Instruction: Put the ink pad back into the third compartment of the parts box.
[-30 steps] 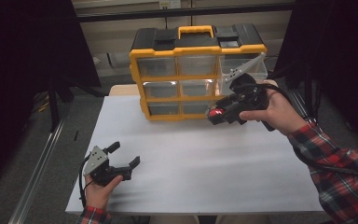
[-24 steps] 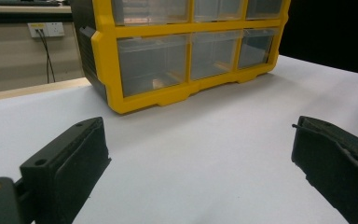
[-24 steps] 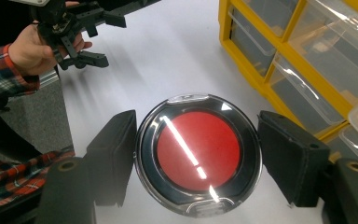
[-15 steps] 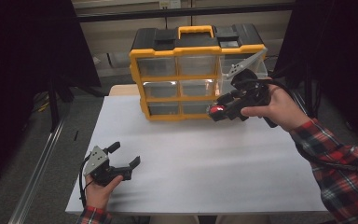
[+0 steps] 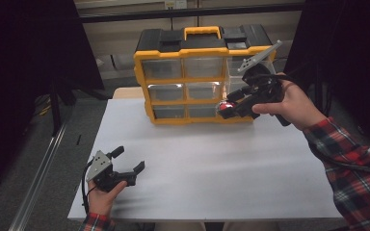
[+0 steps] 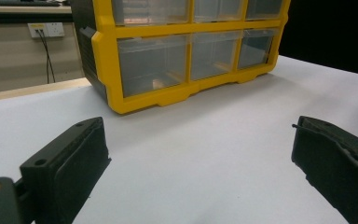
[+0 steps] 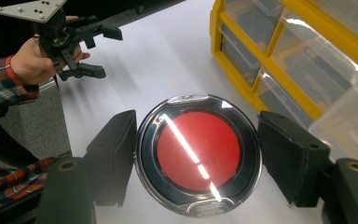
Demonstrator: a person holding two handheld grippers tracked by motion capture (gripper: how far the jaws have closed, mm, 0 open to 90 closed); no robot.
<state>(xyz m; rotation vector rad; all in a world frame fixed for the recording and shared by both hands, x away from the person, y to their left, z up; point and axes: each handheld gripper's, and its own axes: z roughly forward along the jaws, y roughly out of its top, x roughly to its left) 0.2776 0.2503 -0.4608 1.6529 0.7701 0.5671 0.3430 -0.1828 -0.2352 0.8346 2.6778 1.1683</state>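
Clamped rim to rim on a round red compact [image 7: 198, 156], right gripper [image 7: 196, 140] set fairly wide to span it. Carried clear of the desk [image 5: 221, 168] near its far edge, just in front of the lower right of the yellow organizer [image 5: 202, 48], beside a clear drawer [image 7: 354, 102] pulled out there. Against a second ago: barely shifted, a shade higher and closer to the organizer, same grip. Judged as lining up to drop the compact into that drawer. Resting near the desk's near left corner, left gripper [image 5: 130, 163], spread wide with nothing between, unmoved. No brand or lettering legible on compact or organizer; label by the wall socket [image 6: 46, 30] too small to read.
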